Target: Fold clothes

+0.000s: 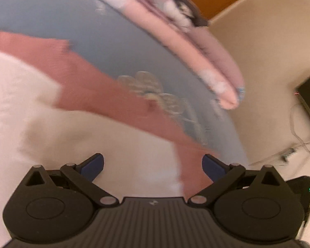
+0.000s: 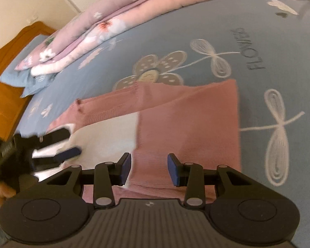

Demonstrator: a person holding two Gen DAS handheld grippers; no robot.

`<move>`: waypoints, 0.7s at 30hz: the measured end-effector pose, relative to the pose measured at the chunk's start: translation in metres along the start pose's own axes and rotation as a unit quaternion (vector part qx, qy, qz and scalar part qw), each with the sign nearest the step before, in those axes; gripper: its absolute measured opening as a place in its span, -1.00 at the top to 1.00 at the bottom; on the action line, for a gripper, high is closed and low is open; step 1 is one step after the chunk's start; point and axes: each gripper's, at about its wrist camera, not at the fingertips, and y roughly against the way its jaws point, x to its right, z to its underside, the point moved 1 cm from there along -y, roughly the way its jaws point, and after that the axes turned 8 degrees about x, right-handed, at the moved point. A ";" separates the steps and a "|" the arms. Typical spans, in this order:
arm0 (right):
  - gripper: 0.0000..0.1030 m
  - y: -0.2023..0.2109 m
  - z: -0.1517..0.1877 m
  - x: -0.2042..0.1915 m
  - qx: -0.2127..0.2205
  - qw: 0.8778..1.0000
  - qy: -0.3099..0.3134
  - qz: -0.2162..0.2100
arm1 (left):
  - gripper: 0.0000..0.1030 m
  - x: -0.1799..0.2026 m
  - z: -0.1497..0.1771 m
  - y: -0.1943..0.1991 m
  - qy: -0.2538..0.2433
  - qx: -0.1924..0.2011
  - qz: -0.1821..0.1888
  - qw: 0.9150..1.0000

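Pink-and-white knit garment (image 2: 186, 122) spread flat on a blue flower-print bed sheet (image 2: 175, 33), partly folded, pink panel lying over the white. Right gripper (image 2: 149, 168) above the garment's near edge, jaws partly open, nothing between them. Left gripper (image 1: 153, 168) over the white part, jaws wide apart and empty. Folded floral quilt (image 2: 113, 18) along the far side of the bed.
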 end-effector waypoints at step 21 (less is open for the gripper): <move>-0.01 0.014 0.029 0.014 0.015 0.998 -0.052 -0.021 | -0.97 0.058 -0.021 -0.025 -0.026 -0.027 0.089 0.995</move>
